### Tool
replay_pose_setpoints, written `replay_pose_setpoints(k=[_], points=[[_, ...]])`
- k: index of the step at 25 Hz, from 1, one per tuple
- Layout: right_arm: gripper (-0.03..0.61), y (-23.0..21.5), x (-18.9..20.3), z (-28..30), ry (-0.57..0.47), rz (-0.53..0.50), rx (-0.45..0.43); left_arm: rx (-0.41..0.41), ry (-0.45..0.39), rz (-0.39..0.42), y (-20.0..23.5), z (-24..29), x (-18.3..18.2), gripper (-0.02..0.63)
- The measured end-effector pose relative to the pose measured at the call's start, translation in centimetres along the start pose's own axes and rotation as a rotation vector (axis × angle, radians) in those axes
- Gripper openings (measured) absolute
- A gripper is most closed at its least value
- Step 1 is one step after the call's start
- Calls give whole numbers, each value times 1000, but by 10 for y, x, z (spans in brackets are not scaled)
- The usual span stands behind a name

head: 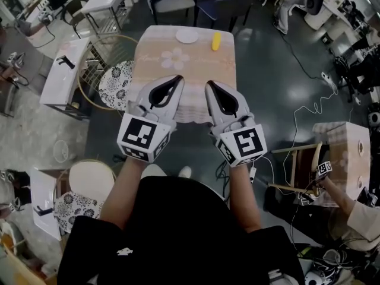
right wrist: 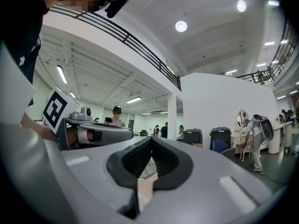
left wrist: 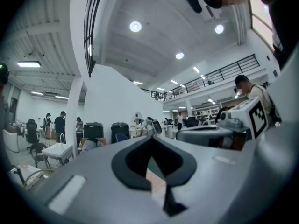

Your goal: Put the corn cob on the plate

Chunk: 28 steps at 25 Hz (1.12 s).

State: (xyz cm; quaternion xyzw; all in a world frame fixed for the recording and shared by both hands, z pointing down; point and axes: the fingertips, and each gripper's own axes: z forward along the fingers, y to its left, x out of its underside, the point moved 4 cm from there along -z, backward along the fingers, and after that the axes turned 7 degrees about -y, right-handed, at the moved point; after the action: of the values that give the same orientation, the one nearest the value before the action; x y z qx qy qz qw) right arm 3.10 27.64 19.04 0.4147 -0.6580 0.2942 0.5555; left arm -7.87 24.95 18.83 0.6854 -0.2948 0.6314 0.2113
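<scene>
Head view: the person stands a little back from a surface (head: 155,58) covered with a pale cloth that has a flower printed at its middle. The corn cob (head: 217,40) lies near the far edge of it, right of centre, and the white plate (head: 187,36) sits just beside the cob, to its left, apart from it. The left gripper (head: 177,79) and right gripper (head: 209,84) are held side by side over the near edge, both pointing toward the far side and well short of the cob and plate. Each pair of jaws looks drawn together. A patterned stool (head: 116,83) stands at the surface's left, and two chairs (head: 174,3) stand beyond its far edge.

Left gripper view: the jaws meet at their tips with nothing between them. A sliver of the pale cloth shows through the gap behind the tips. The right gripper's marker cube (left wrist: 258,117) shows at the right.

Right gripper view: these jaws are likewise pressed together and hold nothing, and the left gripper's body lies alongside at the left.
</scene>
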Motion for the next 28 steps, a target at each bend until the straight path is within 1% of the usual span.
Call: replay_pose_setpoints(k=[11, 17, 21, 28], points=[[2, -1, 7, -4, -1, 27, -15, -11, 22, 19, -10, 4, 3, 5], [2, -7, 9, 2, -1, 21, -6, -5, 15, -29, -6, 9, 4, 5], [2, -13, 11, 7, -3, 21, 0, 7, 6, -18, -3, 17, 2, 5], [2, -27, 13, 20, -3, 15, 9, 11, 8, -26, 10, 35, 8, 5]])
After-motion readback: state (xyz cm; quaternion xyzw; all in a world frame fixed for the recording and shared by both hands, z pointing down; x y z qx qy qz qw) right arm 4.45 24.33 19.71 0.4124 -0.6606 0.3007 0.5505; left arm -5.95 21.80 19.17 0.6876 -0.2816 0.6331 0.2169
